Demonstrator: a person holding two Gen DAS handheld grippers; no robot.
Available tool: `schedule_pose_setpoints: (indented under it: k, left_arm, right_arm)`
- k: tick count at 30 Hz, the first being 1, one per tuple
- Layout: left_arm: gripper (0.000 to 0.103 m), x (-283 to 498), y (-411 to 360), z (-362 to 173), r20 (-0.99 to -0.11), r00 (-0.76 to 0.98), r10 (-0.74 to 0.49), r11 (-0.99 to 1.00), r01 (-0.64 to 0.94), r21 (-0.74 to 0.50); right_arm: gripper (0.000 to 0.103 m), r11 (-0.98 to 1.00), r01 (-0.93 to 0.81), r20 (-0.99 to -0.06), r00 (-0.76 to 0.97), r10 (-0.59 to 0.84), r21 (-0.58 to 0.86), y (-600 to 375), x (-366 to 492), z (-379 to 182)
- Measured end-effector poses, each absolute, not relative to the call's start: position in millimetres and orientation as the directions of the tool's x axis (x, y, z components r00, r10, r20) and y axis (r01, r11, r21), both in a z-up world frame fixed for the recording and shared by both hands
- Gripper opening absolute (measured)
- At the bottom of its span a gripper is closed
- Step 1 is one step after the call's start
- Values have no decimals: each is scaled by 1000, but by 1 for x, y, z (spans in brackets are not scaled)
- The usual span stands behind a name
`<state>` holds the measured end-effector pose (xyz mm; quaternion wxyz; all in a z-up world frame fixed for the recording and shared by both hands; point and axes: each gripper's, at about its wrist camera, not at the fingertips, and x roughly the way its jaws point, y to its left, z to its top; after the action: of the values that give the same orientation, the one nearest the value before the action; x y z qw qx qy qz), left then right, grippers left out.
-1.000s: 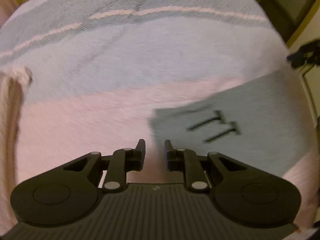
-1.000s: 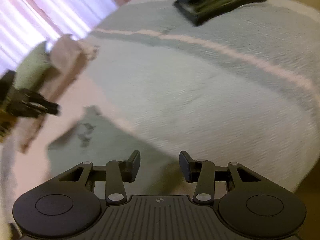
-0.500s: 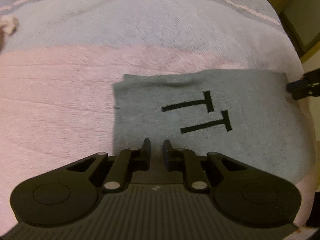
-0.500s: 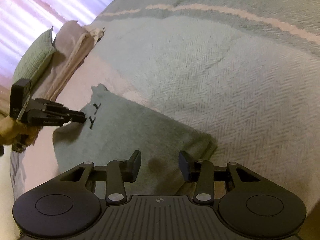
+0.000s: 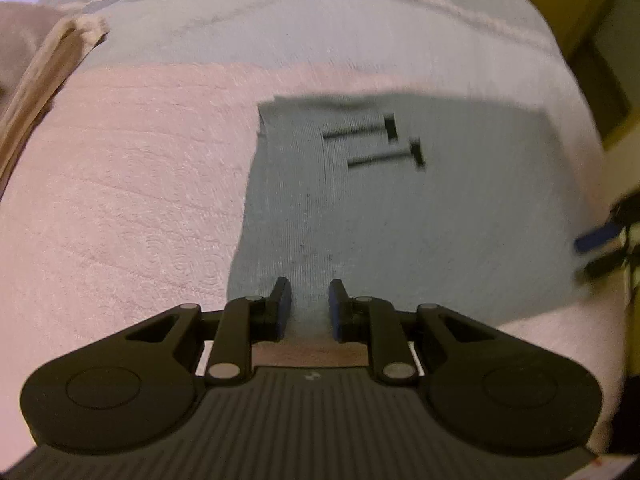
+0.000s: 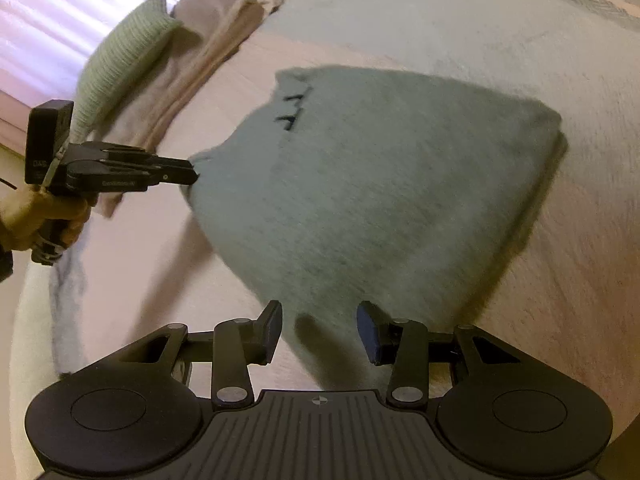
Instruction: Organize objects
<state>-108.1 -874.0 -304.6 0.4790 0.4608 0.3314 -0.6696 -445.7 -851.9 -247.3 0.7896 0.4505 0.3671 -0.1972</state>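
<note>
A grey-green folded cloth (image 5: 400,220) with two black T letters (image 5: 380,144) lies on the bed. My left gripper (image 5: 308,308) is at its near edge, fingers close together with cloth between them. In the right wrist view the same cloth (image 6: 380,184) is drawn to a point at the tip of the left gripper (image 6: 192,172), which a hand (image 6: 36,216) holds. My right gripper (image 6: 320,332) stands open over the cloth's other near corner, with the corner between its fingers. The right gripper (image 5: 600,248) shows as a blur at the right of the left wrist view.
The cloth rests on a pink sheet (image 5: 120,200), with a blue-grey striped blanket (image 5: 320,24) beyond. A green ribbed pillow (image 6: 120,52) and a beige pillow (image 6: 208,40) lie at the head of the bed. The bed's edge drops off at the right (image 5: 600,20).
Both grippers have come down closer to the cloth. The left one now sits on its corner, which has risen to a point. The dark folded stack has left both views.
</note>
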Motion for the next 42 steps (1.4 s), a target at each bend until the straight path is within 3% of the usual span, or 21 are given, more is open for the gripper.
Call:
schedule_pose_setpoints:
  k: [6, 12, 15, 23, 32, 42]
  left_arm:
    - [26, -99, -873, -347, -908, -154, -390, -340, 940, -13]
    - [22, -96, -842, -310, -870, -140, -472, -284, 959, 0]
    - [23, -100, -822, -297, -843, -196, -500, -232, 969, -87]
    - [22, -111, -825, -351, -871, -196, -450, -211, 971, -110]
    - [21, -115, -828, -330, -919, -127, -372, -101, 990, -96]
    - [21, -131, -816, -283, -947, -41, -317, 64, 996, -65]
  right_arm:
    - [39, 577, 646, -773, 633, -37, 501, -837, -443, -249]
    - [39, 601, 641, -736, 665, -125, 477, -822, -414, -215]
    - [39, 635, 612, -720, 683, -123, 472, -822, -383, -216]
    - [38, 710, 606, -823, 565, -65, 359, -831, -339, -270]
    - [38, 591, 715, -878, 479, -27, 372, -843, -381, -252]
    - [46, 670, 669, -900, 436, -3, 322, -846, -393, -185]
